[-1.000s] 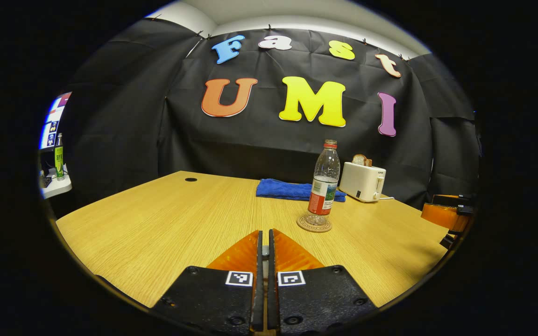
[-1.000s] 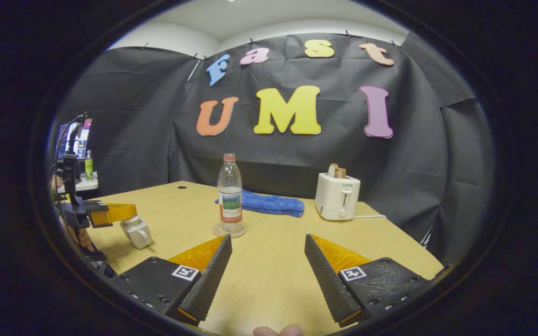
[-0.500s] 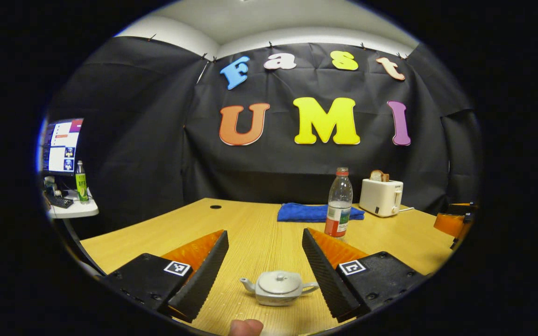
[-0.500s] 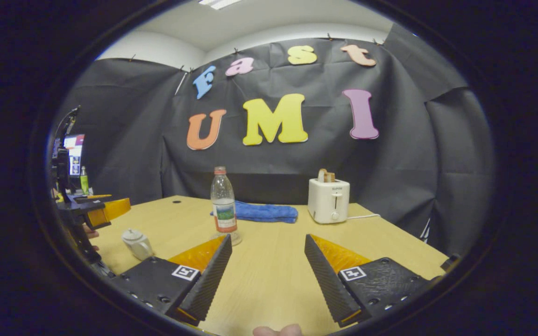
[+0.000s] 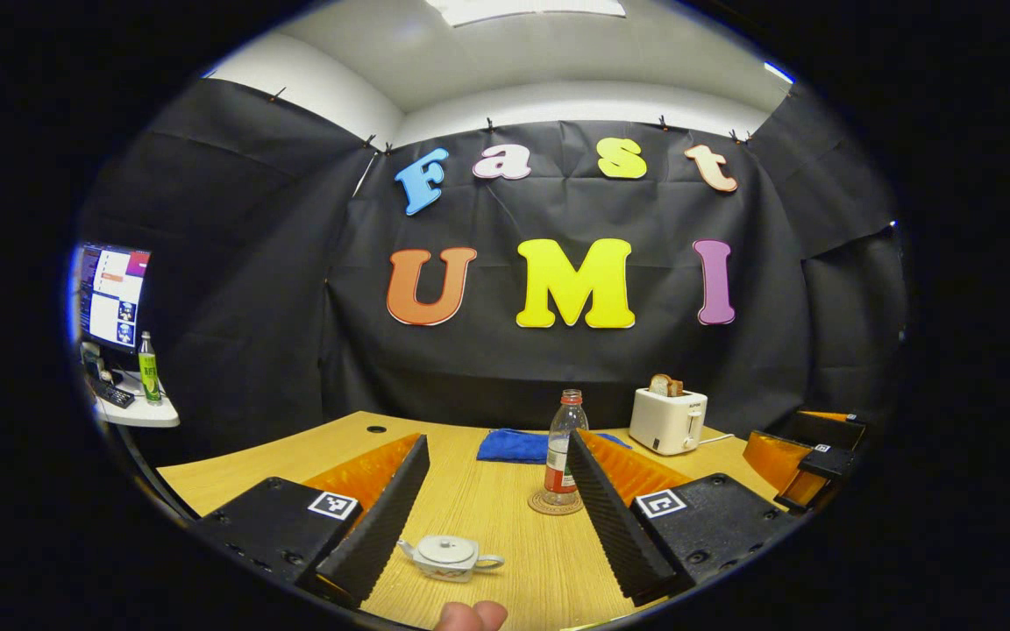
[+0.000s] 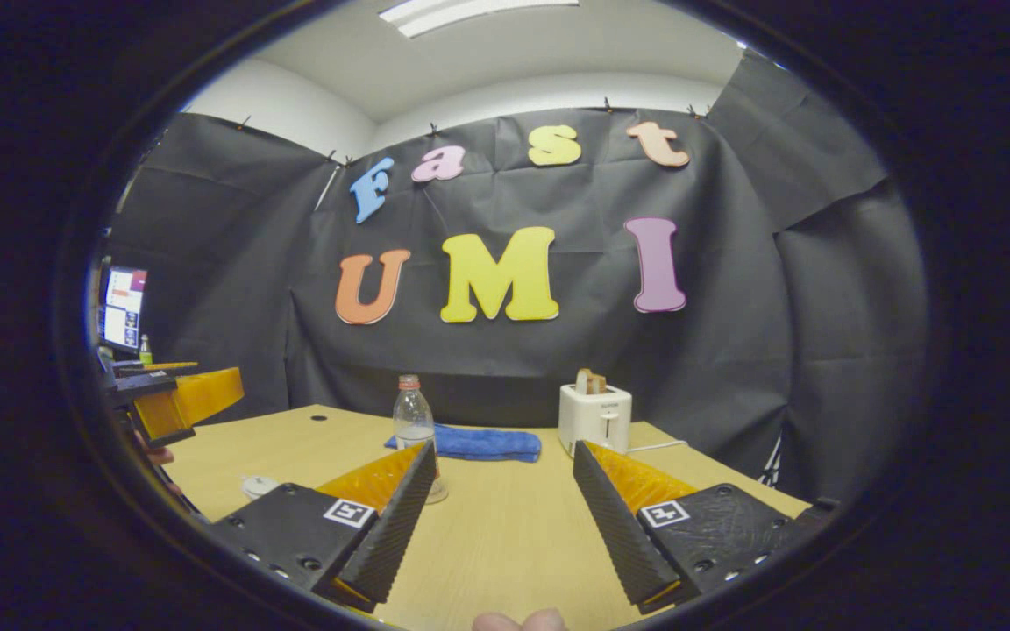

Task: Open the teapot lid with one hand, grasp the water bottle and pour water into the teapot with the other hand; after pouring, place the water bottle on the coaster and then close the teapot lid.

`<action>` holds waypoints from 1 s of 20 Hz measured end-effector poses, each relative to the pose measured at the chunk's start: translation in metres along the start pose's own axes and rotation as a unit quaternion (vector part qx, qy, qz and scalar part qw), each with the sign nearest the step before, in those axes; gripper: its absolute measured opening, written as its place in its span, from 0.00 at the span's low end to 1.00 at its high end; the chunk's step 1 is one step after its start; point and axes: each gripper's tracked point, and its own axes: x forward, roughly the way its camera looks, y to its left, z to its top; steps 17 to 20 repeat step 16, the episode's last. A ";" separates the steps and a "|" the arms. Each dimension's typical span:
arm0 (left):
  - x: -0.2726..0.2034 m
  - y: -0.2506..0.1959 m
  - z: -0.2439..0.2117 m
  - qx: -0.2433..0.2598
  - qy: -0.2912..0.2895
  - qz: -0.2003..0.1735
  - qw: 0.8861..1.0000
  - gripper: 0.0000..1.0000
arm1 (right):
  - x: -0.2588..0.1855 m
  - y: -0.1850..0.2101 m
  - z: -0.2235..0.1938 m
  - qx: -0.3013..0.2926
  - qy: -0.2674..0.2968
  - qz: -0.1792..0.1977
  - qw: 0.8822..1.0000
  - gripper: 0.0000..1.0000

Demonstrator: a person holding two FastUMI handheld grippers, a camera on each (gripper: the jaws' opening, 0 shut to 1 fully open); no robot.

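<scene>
Small white ceramic teapot (image 5: 450, 555): lid on, near the clear plastic water bottle (image 5: 561, 454) on its round coaster (image 5: 556, 504). Task appears complete. Left hand-held gripper (image 5: 498, 513) and right hand-held gripper (image 6: 505, 517) spread, empty.

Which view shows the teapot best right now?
The left gripper view: the teapot sits whole between the open fingers, lid on, spout and handle clear. The right gripper view catches just its top behind a finger.
</scene>
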 end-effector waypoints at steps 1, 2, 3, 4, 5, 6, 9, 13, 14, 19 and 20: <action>-0.003 0.001 0.002 -0.002 -0.003 0.002 1.000 0.99 | -0.004 0.001 0.001 0.000 0.000 -0.003 1.000 0.94; -0.004 0.000 0.008 -0.005 -0.010 -0.001 1.000 0.99 | -0.006 0.002 0.002 0.002 0.000 -0.005 1.000 0.94; -0.006 -0.002 0.013 -0.002 -0.016 -0.003 1.000 0.99 | -0.007 0.003 0.002 0.002 0.001 -0.007 1.000 0.94; -0.007 -0.003 0.014 0.003 -0.019 -0.004 1.000 0.99 | -0.007 0.005 -0.001 0.003 0.004 -0.008 1.000 0.94; -0.008 0.000 0.015 0.006 -0.022 -0.003 1.000 0.99 | -0.007 0.006 -0.002 0.001 0.006 -0.010 1.000 0.94; -0.009 0.000 0.016 0.005 -0.022 -0.004 1.000 0.99 | -0.009 0.006 -0.003 0.000 0.009 -0.010 1.000 0.93; -0.010 -0.002 0.015 -0.002 -0.017 -0.009 1.000 0.99 | -0.007 0.018 0.000 0.002 0.012 -0.001 1.000 0.94; -0.005 0.005 0.009 -0.003 -0.005 -0.007 1.000 0.99 | 0.001 0.027 -0.001 0.011 0.017 0.005 1.000 0.94; -0.003 0.010 0.006 -0.001 -0.001 -0.003 1.000 0.99 | 0.002 0.027 -0.001 0.014 0.017 0.005 1.000 0.94; -0.002 0.014 0.005 0.008 0.001 0.003 1.000 0.99 | 0.005 0.030 -0.002 0.014 0.018 0.005 1.000 0.94; -0.002 0.014 0.005 0.008 0.001 0.003 1.000 0.99 | 0.005 0.030 -0.002 0.014 0.018 0.005 1.000 0.94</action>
